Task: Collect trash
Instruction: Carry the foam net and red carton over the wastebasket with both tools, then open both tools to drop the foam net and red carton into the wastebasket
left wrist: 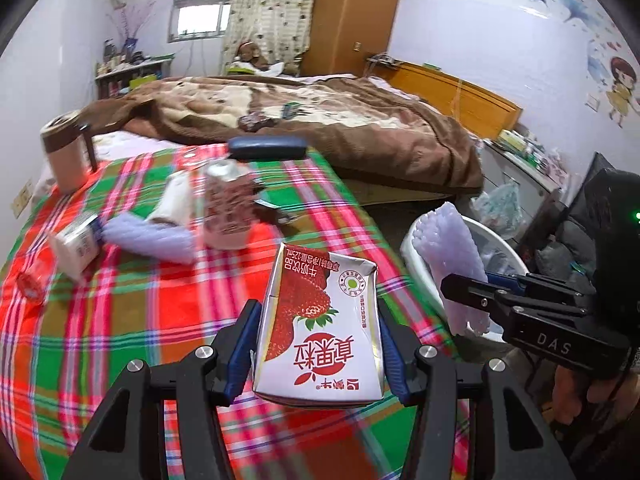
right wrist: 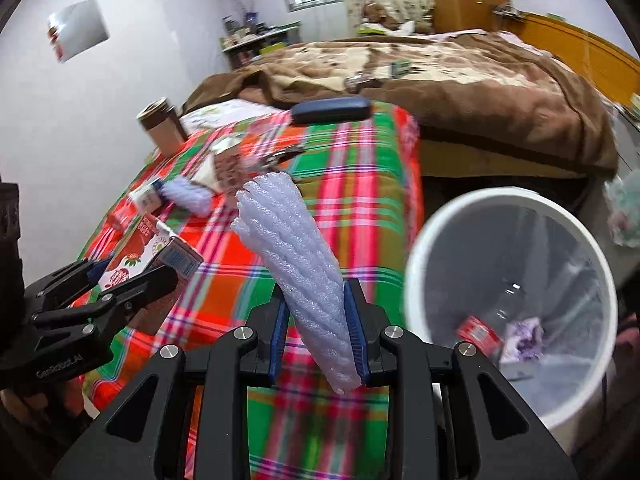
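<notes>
My left gripper [left wrist: 318, 354] clamps a light, dented strawberry milk carton [left wrist: 320, 328] by its sides. My right gripper [right wrist: 318, 334] pinches a soft foam sleeve [right wrist: 298, 264] low, left of the white bin [right wrist: 436, 236]; both crush easily.

Each hand-held gripper [left wrist: 318, 344] [right wrist: 318, 332] has black angular linkages, silver round screws, ribbed blue finger pads [right wrist: 356, 328] and white lettering.
</notes>
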The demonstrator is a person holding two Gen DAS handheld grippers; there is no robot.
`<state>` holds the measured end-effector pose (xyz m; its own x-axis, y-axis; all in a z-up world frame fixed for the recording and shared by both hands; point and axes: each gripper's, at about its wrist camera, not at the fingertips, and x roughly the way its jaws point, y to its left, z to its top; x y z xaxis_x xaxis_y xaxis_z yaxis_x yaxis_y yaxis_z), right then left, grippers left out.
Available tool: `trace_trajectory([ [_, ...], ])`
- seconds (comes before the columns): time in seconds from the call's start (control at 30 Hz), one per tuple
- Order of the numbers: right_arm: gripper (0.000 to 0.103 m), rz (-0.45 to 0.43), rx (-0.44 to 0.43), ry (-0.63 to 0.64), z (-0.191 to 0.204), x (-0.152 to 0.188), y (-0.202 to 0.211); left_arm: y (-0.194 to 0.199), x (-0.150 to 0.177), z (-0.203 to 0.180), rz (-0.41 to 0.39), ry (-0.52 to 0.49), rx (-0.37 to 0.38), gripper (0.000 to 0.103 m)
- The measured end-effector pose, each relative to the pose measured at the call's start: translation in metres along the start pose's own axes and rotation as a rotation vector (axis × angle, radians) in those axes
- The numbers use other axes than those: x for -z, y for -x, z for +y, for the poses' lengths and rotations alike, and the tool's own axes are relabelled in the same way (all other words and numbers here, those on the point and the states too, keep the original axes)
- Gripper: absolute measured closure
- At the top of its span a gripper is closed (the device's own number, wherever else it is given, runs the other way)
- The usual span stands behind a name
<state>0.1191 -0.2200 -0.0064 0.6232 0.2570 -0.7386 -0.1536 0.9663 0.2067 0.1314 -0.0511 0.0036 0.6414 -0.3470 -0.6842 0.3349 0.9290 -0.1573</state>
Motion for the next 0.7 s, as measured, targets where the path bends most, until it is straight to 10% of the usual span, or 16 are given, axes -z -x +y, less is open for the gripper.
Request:
trace_trajectory([
  [0.7, 0.074, -0.027, 0.244, -0.201, -0.093, 0.015, 0.021, -0.052, -0.020, -0.115, 0.035, -0.153, 0.180, 0.048],
])
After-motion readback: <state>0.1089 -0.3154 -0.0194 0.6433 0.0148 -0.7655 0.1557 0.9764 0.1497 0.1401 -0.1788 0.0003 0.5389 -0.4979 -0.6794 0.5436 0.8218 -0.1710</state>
